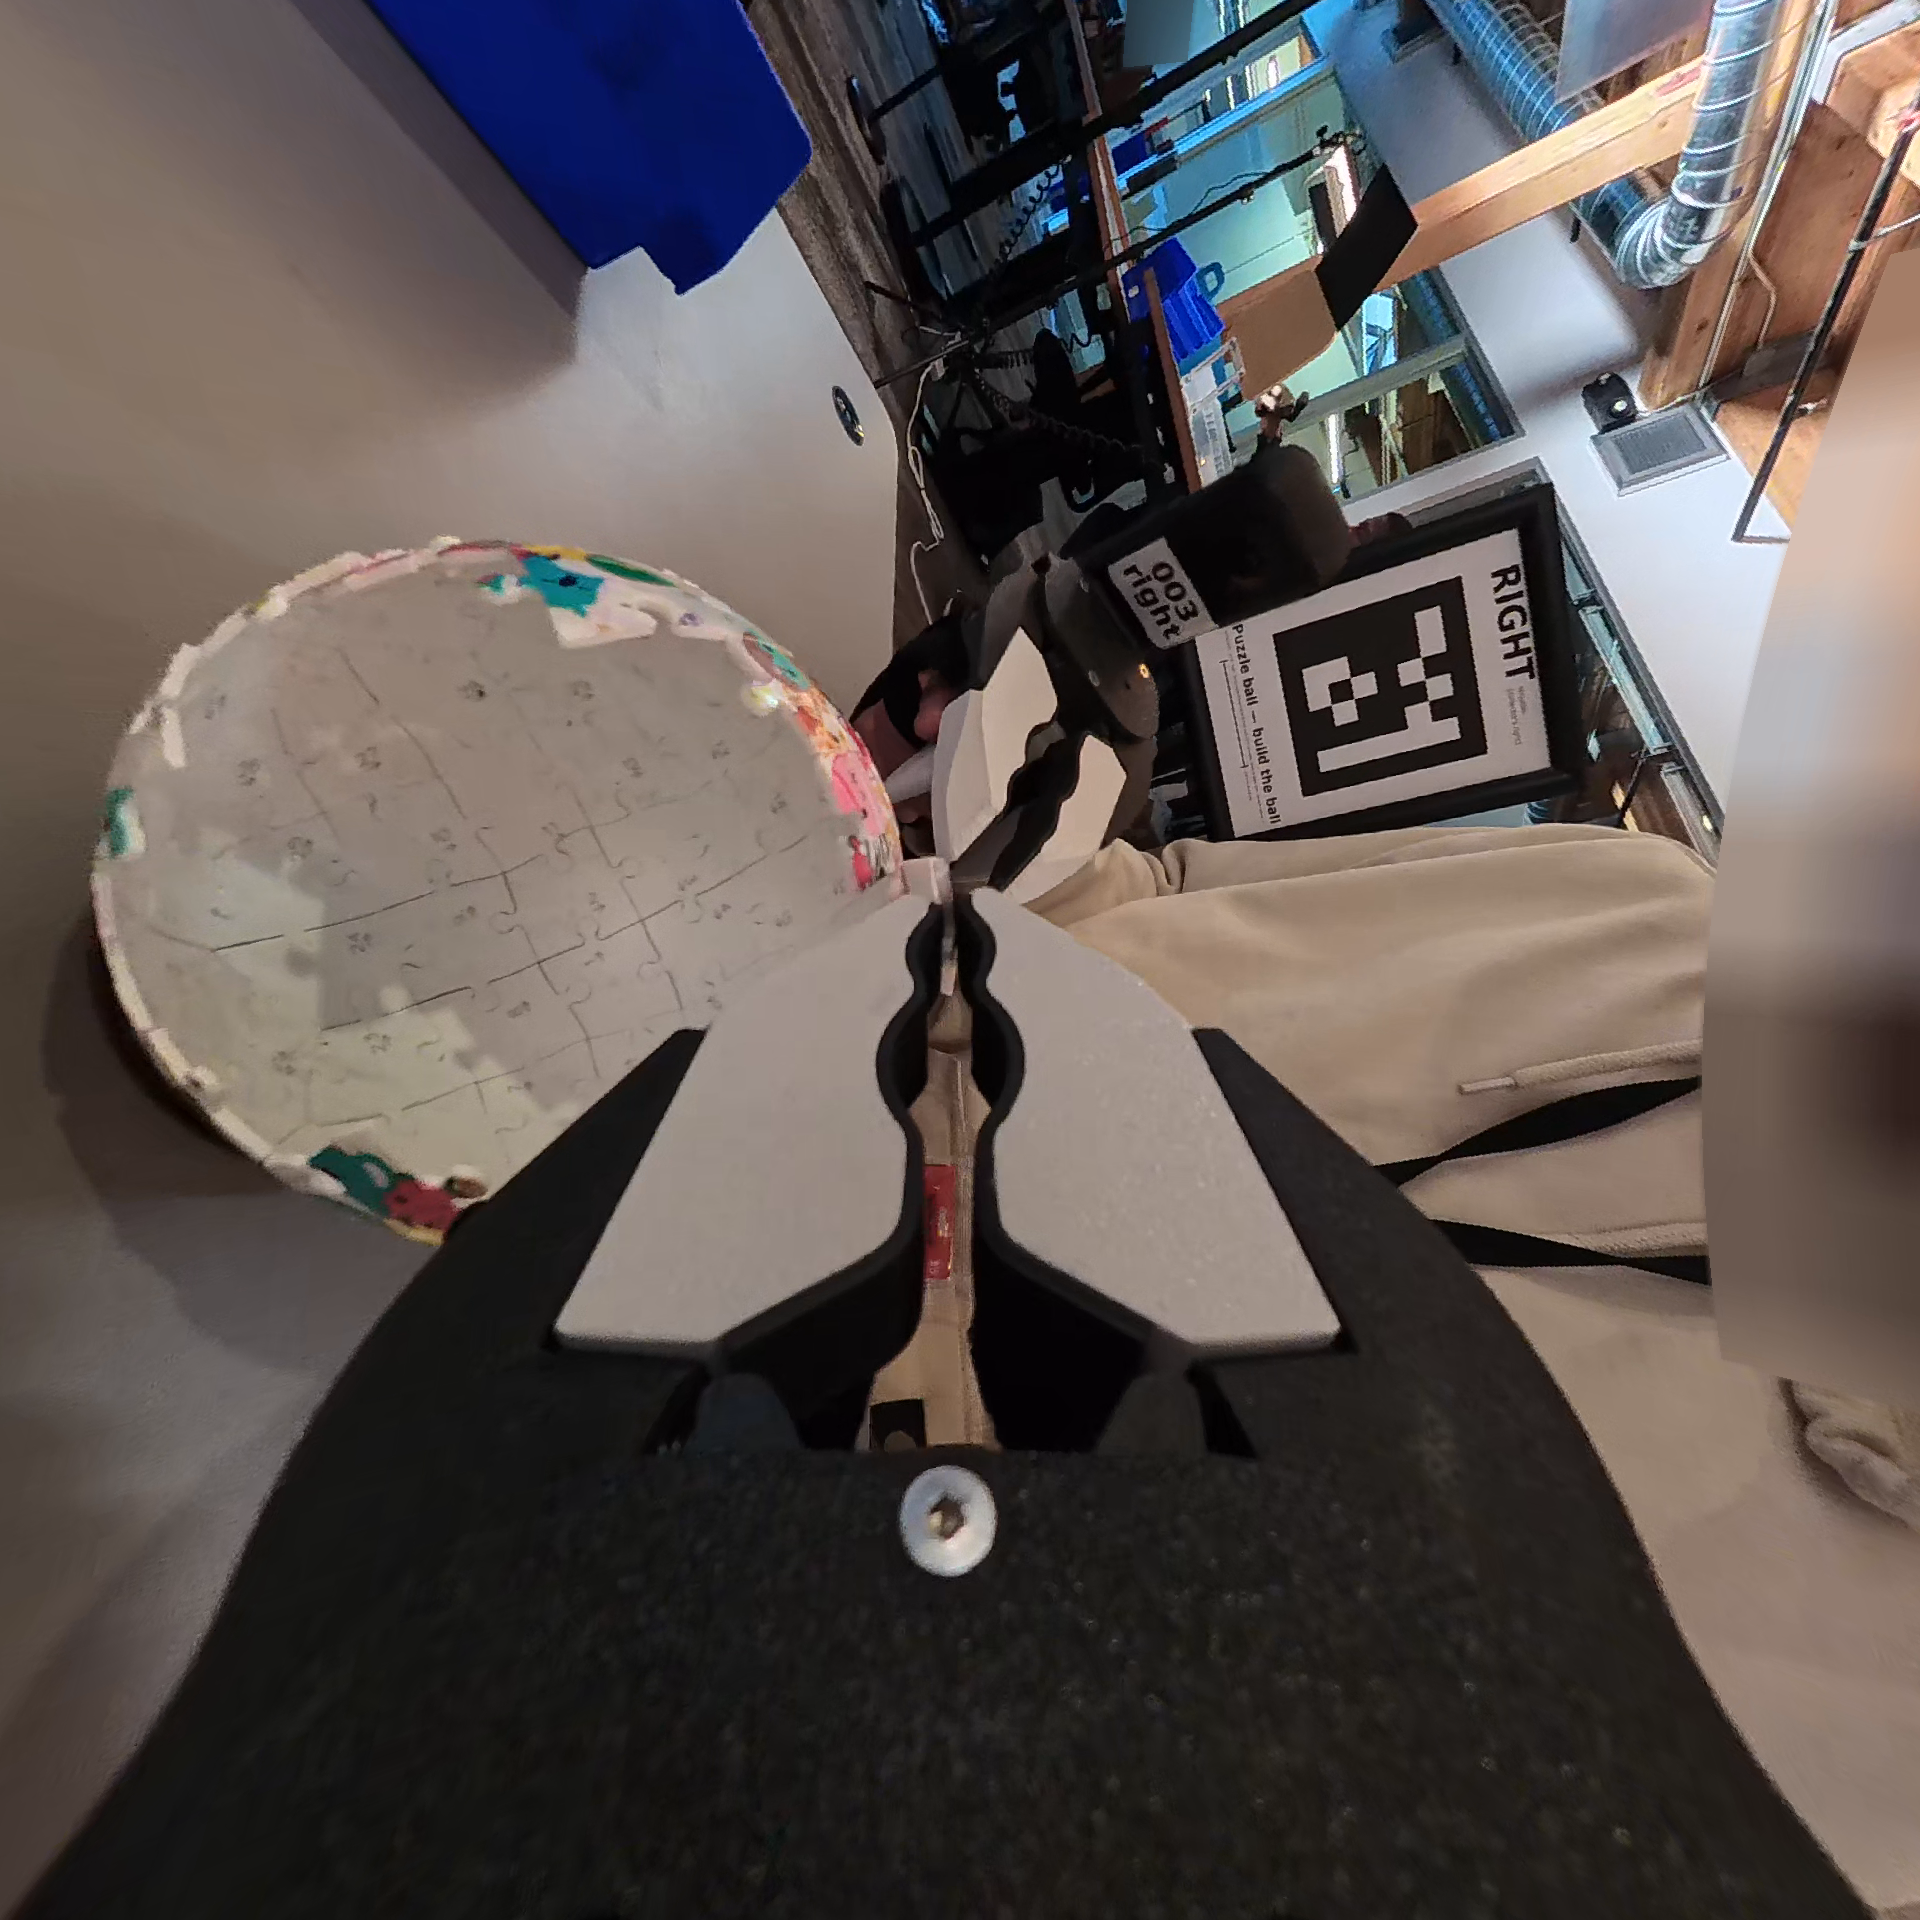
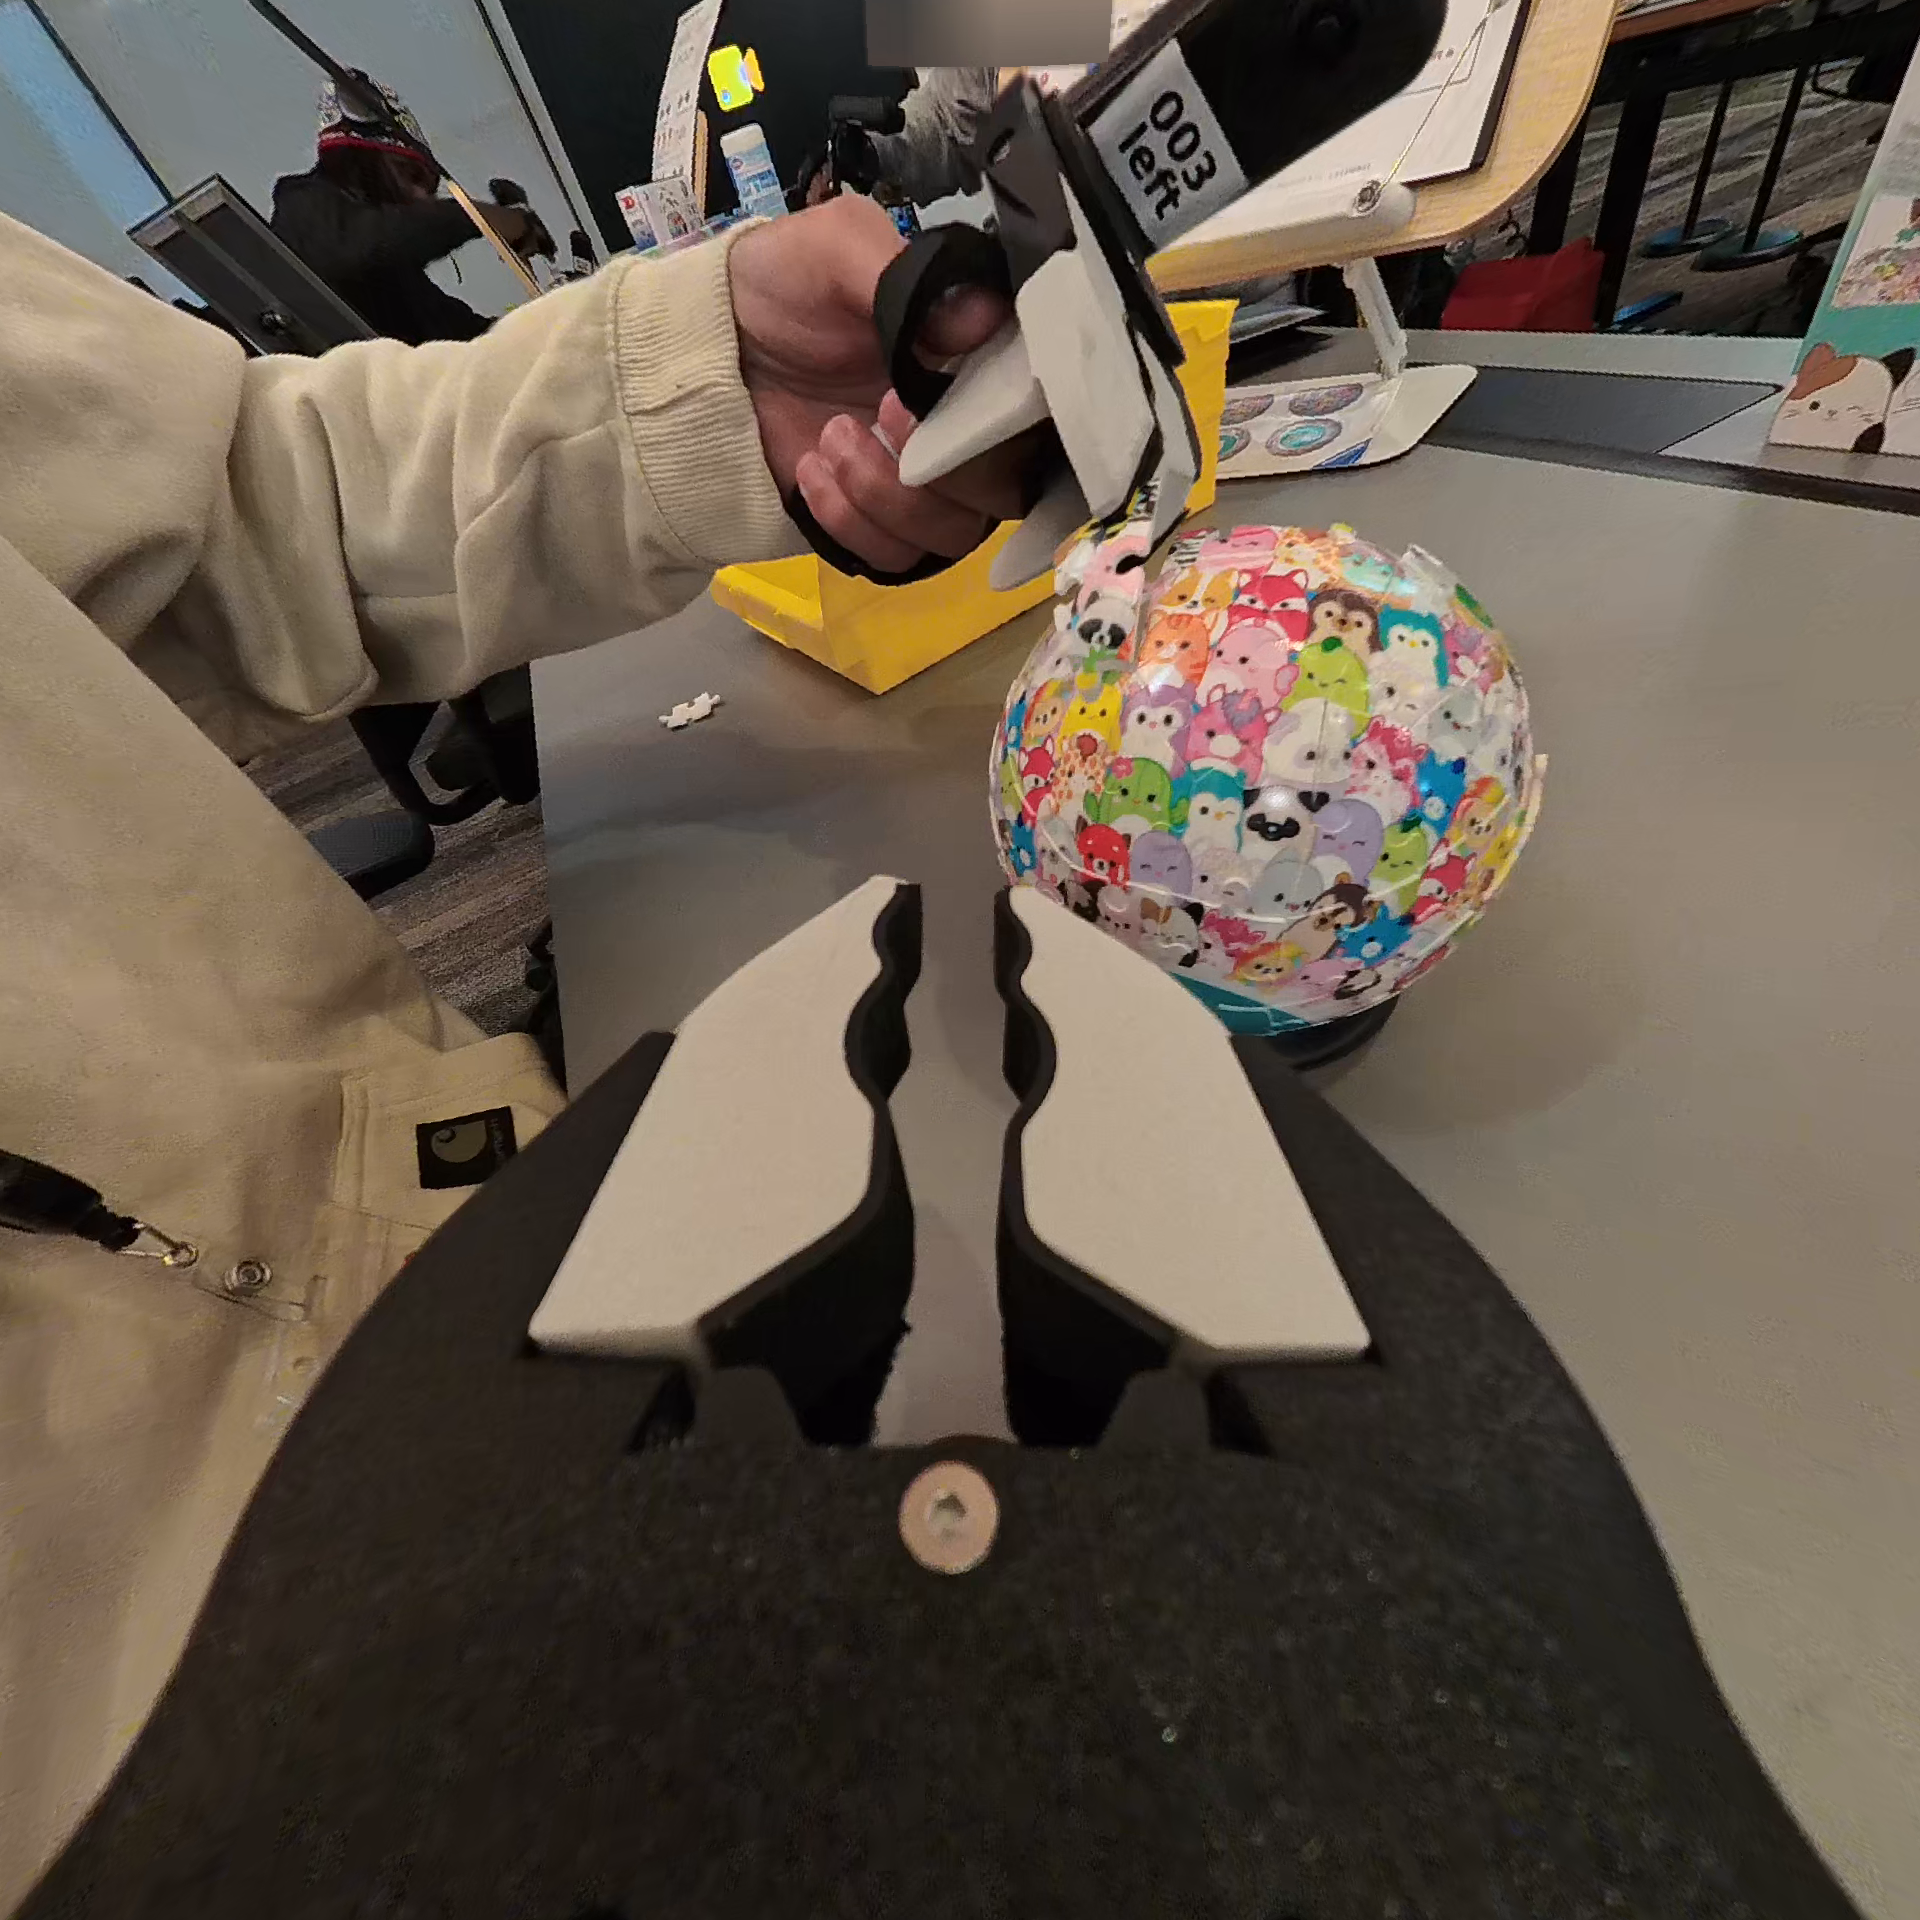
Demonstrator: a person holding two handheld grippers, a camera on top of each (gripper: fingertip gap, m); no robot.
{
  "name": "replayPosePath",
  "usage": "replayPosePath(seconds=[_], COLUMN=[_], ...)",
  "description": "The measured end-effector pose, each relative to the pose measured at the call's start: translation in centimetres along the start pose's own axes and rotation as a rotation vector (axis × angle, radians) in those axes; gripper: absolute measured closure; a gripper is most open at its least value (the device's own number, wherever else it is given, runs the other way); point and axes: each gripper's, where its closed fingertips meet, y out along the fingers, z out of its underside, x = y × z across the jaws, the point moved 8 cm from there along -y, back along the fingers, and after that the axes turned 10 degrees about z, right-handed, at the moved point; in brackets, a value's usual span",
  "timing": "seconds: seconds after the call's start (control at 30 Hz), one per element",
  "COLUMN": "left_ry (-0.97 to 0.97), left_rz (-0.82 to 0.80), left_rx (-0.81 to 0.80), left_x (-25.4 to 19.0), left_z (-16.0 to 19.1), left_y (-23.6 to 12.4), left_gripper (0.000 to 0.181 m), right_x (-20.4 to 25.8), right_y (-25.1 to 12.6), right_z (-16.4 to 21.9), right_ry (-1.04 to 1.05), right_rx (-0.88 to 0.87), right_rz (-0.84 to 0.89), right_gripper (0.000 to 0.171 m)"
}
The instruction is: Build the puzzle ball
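Right gripper (image 2: 958, 914) parted, empty | left gripper (image 1: 948, 920) clamps piece (image 1: 948, 951) at puzzle ball (image 2: 1262, 790) top rim | shell mostly built, crown still open

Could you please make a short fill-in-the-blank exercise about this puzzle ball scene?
1. The left gripper is shut on a puzzle ____ at the top rim of the puzzle ball.
2. The right gripper is ____ and holds nothing.
3. The bin behind the ball is ____ in colour.
4. One loose puzzle piece lies on the grey ____.

Missing words: piece; open; yellow; table
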Motion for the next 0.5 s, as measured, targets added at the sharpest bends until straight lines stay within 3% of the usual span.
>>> replayPosePath(seconds=[0.5], left_ry=[0.026], left_rz=[-0.012], left_rx=[-0.030], left_x=[0.45], left_z=[0.32], left_y=[-0.12], left_gripper=[0.179], right_x=[0.12], right_y=[-0.08], right_z=[-0.07], right_ry=[-0.001], right_rx=[-0.002], right_rz=[-0.015], right_gripper=[0.158])
